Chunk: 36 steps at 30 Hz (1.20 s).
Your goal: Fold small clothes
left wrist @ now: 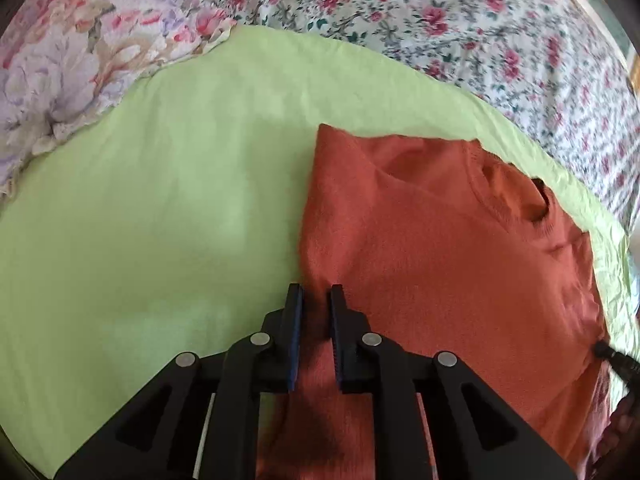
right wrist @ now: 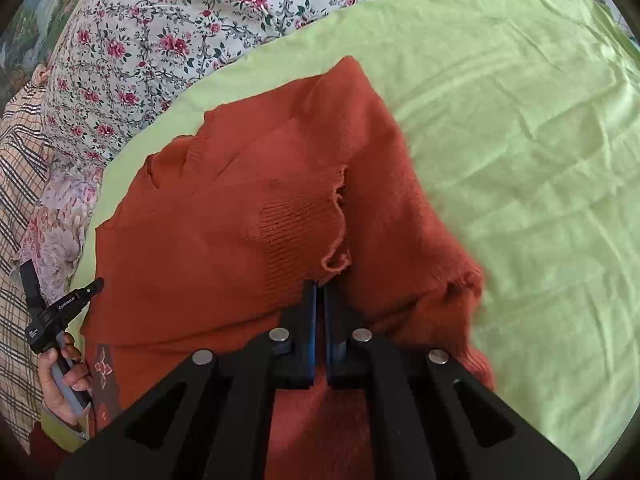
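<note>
A rust-orange knitted sweater (left wrist: pixel 440 248) lies on a light green sheet (left wrist: pixel 160 200), its neck opening toward the upper right. In the left wrist view my left gripper (left wrist: pixel 316 296) sits at the sweater's left edge, its jaws nearly together with orange knit pinched between them. In the right wrist view the sweater (right wrist: pixel 224 240) is bunched, with a ribbed, frayed cuff (right wrist: pixel 316 220) lying over the body. My right gripper (right wrist: pixel 320 292) is shut on that cuff's lower end. The right gripper's tip (left wrist: pixel 604 350) also shows at the sweater's right edge.
A rose-print bedcover (right wrist: pixel 160 40) surrounds the green sheet (right wrist: pixel 520 160). A pastel floral pillow (left wrist: pixel 60 80) lies at the upper left. Plaid fabric (right wrist: pixel 20 200) lies at the far left. A person's hand (right wrist: pixel 60 376) holds the left gripper's handle beside the sweater.
</note>
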Each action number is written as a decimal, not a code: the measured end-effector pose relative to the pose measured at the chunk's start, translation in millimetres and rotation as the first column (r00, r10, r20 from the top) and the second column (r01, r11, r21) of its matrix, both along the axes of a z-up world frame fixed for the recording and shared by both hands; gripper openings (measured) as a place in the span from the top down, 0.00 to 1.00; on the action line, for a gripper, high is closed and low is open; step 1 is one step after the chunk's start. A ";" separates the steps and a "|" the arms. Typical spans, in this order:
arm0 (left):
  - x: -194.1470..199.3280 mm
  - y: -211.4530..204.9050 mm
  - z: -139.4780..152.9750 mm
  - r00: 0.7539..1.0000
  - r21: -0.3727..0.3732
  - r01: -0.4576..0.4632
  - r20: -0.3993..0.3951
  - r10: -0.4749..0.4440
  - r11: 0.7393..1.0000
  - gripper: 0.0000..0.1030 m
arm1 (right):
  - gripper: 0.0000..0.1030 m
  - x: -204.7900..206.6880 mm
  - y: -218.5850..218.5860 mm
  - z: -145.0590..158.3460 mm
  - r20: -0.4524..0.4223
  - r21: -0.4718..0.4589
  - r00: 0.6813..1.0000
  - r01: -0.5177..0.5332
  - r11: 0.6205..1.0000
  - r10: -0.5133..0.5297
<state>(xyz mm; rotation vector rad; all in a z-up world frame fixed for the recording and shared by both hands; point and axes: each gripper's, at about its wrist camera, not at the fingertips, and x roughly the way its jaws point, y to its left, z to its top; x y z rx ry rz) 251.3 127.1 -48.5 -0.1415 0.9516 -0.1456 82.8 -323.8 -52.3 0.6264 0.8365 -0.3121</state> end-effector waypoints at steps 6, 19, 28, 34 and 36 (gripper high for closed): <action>-81.6 10.3 19.2 0.999 -0.013 0.048 0.024 -0.048 0.999 0.75 | 0.96 -49.5 1.2 28.1 0.086 0.037 0.996 0.036 0.999 -0.039; -243.8 45.0 4.7 0.990 -0.112 0.094 -0.094 -0.105 0.989 0.47 | 0.65 -159.4 32.8 34.0 0.139 0.086 0.990 0.026 0.996 -0.038; -300.4 58.6 -9.1 0.973 -0.202 0.159 -0.132 -0.188 0.966 0.46 | 0.49 -204.2 49.7 45.1 0.179 0.049 0.984 -0.008 0.999 -0.001; -321.7 60.2 -16.2 0.950 -0.328 0.232 -0.125 -0.285 0.916 0.57 | 0.49 -230.1 54.1 37.9 0.124 0.047 0.989 -0.092 0.995 0.085; -327.8 60.1 -18.9 0.944 -0.336 0.245 -0.131 -0.302 0.910 0.54 | 0.49 -236.9 54.9 30.6 0.077 0.055 0.990 -0.123 0.991 0.119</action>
